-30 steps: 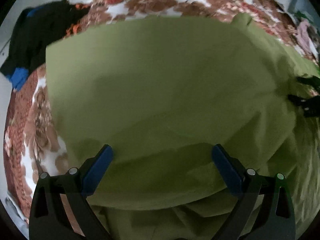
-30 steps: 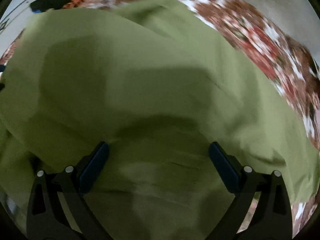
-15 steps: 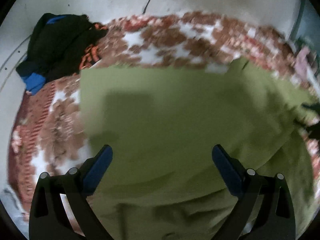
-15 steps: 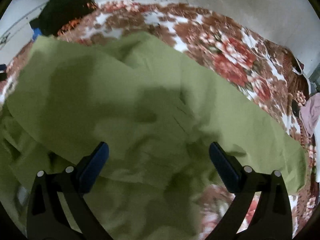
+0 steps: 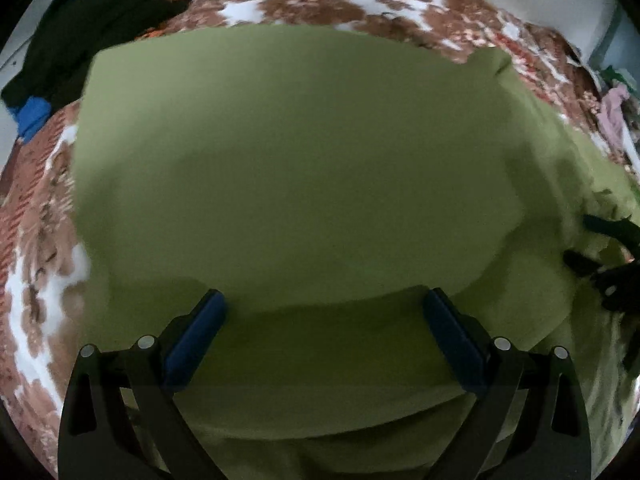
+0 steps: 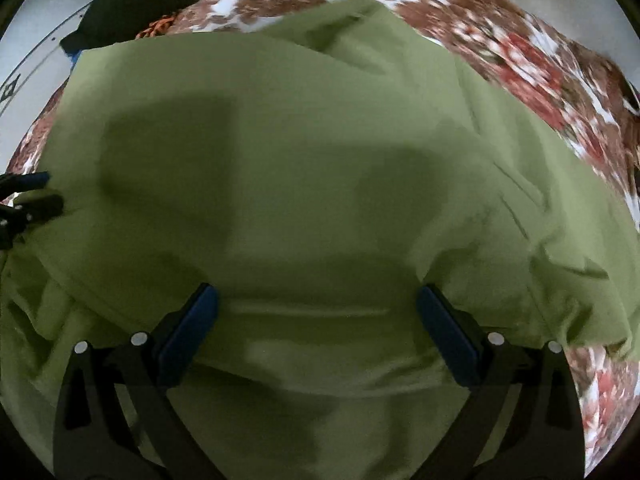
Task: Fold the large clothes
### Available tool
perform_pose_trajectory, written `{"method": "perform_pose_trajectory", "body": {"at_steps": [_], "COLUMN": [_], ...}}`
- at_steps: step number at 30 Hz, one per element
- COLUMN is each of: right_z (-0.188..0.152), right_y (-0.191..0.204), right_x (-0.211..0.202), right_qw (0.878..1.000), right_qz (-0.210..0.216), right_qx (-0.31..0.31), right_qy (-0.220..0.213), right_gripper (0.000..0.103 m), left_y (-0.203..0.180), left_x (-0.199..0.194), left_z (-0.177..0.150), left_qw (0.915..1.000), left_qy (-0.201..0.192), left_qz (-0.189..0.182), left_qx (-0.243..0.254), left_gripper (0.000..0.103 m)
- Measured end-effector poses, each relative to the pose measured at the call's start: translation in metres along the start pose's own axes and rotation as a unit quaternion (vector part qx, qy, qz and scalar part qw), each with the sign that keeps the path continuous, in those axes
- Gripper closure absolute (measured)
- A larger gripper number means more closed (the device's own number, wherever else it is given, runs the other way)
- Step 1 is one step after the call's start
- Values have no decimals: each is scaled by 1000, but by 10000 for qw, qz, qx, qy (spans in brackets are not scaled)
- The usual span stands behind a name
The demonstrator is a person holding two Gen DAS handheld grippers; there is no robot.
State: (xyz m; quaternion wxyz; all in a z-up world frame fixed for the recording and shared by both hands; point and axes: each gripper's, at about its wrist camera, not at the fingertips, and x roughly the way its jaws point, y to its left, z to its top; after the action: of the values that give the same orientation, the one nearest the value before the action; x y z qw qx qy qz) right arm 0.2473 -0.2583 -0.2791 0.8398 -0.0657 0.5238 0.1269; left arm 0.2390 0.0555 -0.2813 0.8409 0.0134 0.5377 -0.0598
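Over the green cloth [image 5: 304,168], the left tongs [image 5: 324,316] stood wide apart with nothing between their blue pads [image 5: 192,340]. Beside them the right tongs [image 6: 318,312] gaped equally wide above the same cloth, gripping nothing. That cloth lay spread across a flowered blanket [image 5: 40,208] on the bed, and dark clothes [image 5: 76,40] were heaped at the far left corner.
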Motion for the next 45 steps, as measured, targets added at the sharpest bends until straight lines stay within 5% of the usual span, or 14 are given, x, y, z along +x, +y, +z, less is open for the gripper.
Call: {"method": "perform_pose_trajectory", "body": {"at_steps": [6,10,15,22,25,32,40,45], "right_z": [-8,-10,-16,-48,-74,-125,-180,-188], "right_y": [-6,-8,-41,-141,-189,-285,-399,-440], "right_x": [-24,-46,-78,-111,-127,-158,-179,-175], "right_qw": [9993,9992,9989,9885,9767,9527,8931,8722], "right_qz": [131,31,-283,-871,-1416,-1767,-1191,-1186], "right_qx": [-331,-336,23,1204,1605,2468,4329,4730], "right_qy": [-140,-227,-374,-264,-186,-164,-292,-379], "right_gripper": [5,5,5,5,5,5,5,5], "left_y": [54,53,-4,-109,-155,-264,-343,-364], "left_x": [-10,-32,-63,-81,-71,-47,-20,12], "left_z": [-9,-6,12,43,50,59,68,73], "left_qw": [9984,9979,9998,9945,9910,9790,9677,9690], "left_qy": [245,144,-189,-586,-571,-577,-531,-282], "left_qz": [318,384,21,-403,-623,-912,-934,-935], "left_qx": [-399,-492,-46,766,1035,1731,2281,2268], "left_gripper": [5,5,5,5,5,5,5,5]}}
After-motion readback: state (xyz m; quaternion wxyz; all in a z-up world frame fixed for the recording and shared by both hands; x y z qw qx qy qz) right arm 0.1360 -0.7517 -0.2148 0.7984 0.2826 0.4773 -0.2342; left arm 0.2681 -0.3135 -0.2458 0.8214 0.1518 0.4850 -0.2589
